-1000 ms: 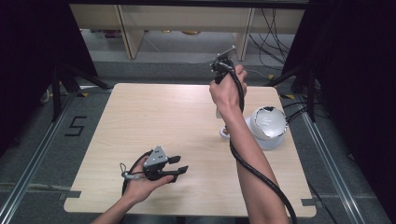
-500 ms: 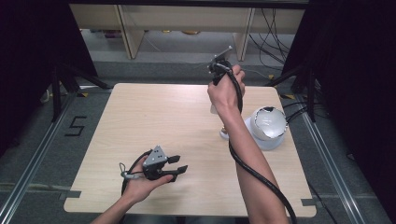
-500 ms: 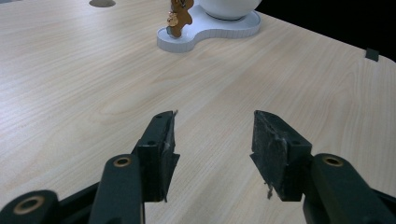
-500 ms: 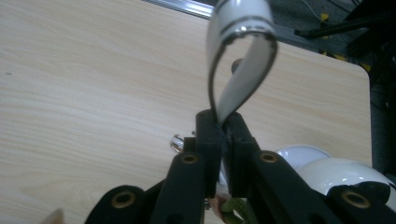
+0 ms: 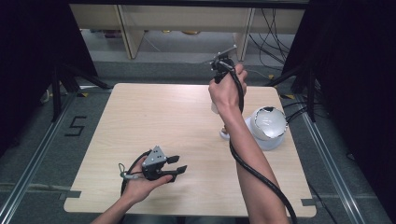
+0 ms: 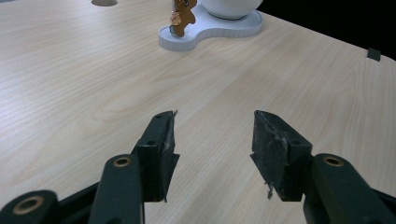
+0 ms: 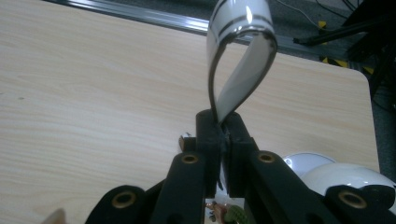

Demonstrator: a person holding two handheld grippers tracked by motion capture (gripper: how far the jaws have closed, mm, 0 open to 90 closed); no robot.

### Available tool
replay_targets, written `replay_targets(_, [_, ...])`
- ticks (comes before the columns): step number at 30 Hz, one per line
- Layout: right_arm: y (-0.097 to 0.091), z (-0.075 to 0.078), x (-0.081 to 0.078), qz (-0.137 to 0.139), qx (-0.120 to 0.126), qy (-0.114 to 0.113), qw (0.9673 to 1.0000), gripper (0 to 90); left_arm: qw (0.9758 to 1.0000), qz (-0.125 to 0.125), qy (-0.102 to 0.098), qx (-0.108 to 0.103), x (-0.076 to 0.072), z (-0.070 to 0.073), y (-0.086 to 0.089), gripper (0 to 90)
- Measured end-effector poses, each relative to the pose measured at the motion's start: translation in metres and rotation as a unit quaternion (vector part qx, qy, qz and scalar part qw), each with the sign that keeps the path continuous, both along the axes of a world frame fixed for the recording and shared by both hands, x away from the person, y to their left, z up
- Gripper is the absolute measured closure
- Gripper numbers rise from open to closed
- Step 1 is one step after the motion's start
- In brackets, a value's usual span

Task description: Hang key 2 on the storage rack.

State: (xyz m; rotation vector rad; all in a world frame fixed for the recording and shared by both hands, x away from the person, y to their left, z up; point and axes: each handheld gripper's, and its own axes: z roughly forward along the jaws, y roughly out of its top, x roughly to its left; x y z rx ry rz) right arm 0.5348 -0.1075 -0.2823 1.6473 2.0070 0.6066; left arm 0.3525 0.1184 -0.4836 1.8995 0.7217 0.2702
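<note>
Above the far right part of the table, the right gripper (image 5: 222, 57) is clamped on the edge of a white cup (image 7: 240, 56).

In the right gripper view its two black jaws are pressed together on the thin wall of the cup, which rises from them with dark bands round its rim; they have just finished closing on it. In the high view that hand is raised over the wooden table (image 5: 154, 121), just beside a white round pot on a pale base (image 5: 266, 125). In the left gripper view a small brown figure (image 6: 181, 18) stands on that base. The left gripper (image 5: 175, 166) rests near the front edge of the table, well apart from the cup, its jaws standing apart with nothing between them.
</note>
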Motion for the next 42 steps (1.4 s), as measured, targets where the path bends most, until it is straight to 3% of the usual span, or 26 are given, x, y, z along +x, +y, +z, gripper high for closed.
replay_targets(5, [0.001,-0.004,0.002,-0.008,-0.028,0.001,0.9996,87.6,1.0,0.002,0.0,-0.001,0.0,0.0,0.0,48.6])
replay_targets(11, [0.004,-0.005,0.0,-0.014,-0.028,0.007,0.9995,87.5,1.0,0.004,0.0,-0.001,0.0,0.0,0.001,48.6])
replay_targets(15, [0.003,-0.001,-0.004,-0.008,-0.043,0.01,0.999,87.3,1.0,0.0,0.001,-0.006,0.0,-0.001,0.001,48.6])
replay_targets(21, [0.001,0.002,-0.008,-0.01,-0.035,0.01,0.9993,85.4,1.0,0.0,0.002,-0.008,0.0,-0.002,0.001,48.5])
replay_targets(23, [0.001,0.003,-0.01,-0.021,-0.024,0.008,0.9995,84.9,1.0,0.001,-0.002,0.0,0.001,-0.001,0.002,48.5])
replay_targets(24, [0.0,0.003,-0.011,-0.023,-0.023,0.006,0.9995,84.8,0.9999,0.01,0.01,-0.007,-0.001,-0.002,0.001,48.5])
replay_targets(27, [-0.004,0.005,-0.015,-0.033,-0.018,0.005,0.9993,82.2,1.0,0.006,0.005,-0.002,0.0,-0.002,0.002,48.4])
replay_targets(37, [-0.007,0.011,-0.025,-0.029,0.012,0.007,0.9995,72.4,0.9999,0.006,0.013,-0.008,0.0,-0.004,0.004,48.3])
replay_targets(39, [-0.007,0.012,-0.025,-0.031,0.009,0.019,0.9993,72.3,0.9999,0.007,0.01,-0.007,0.001,-0.004,0.004,48.3])
replay_targets(41, [-0.006,0.013,-0.026,-0.029,0.0,0.009,0.9995,71.3,1.0,0.005,0.004,0.0,0.001,-0.003,0.006,48.4])
replay_targets(42, [-0.006,0.013,-0.027,-0.023,0.007,0.01,0.9997,69.6,0.9999,0.008,0.006,-0.002,0.001,-0.004,0.005,48.4])
